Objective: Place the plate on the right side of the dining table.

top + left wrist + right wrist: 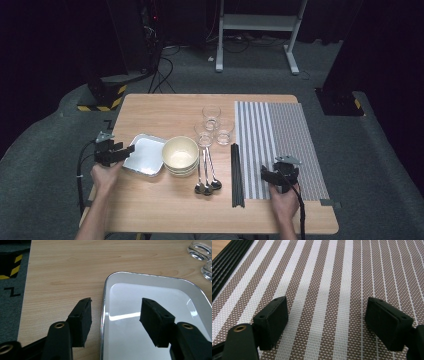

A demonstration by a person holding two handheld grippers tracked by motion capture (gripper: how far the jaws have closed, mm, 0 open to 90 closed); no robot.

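1. The left gripper (pixel 113 322) straddles the left rim of the white tray (pixel 103 305): one jaw stands outside over the bare wood, the other inside over the tray's floor. The jaws are part open and do not press on the rim, so nothing is held.
2. In the high view the tray (pixel 141 165) lies at the table's left, just beside the stacked bowls (pixel 180 155), its long axis running near-left to far-right. The left gripper (pixel 129 149) is at its left edge — clearly the nearer hand.
3. The right gripper (pixel 264 172) rests well apart, over the striped placemat (pixel 329 277), jaws wide and empty; the black chopsticks (pixel 227 258) lie to its left.
4. Hard to tell: whether either left pad touches the rim — the tray's near end is cut off in the left gripper view.
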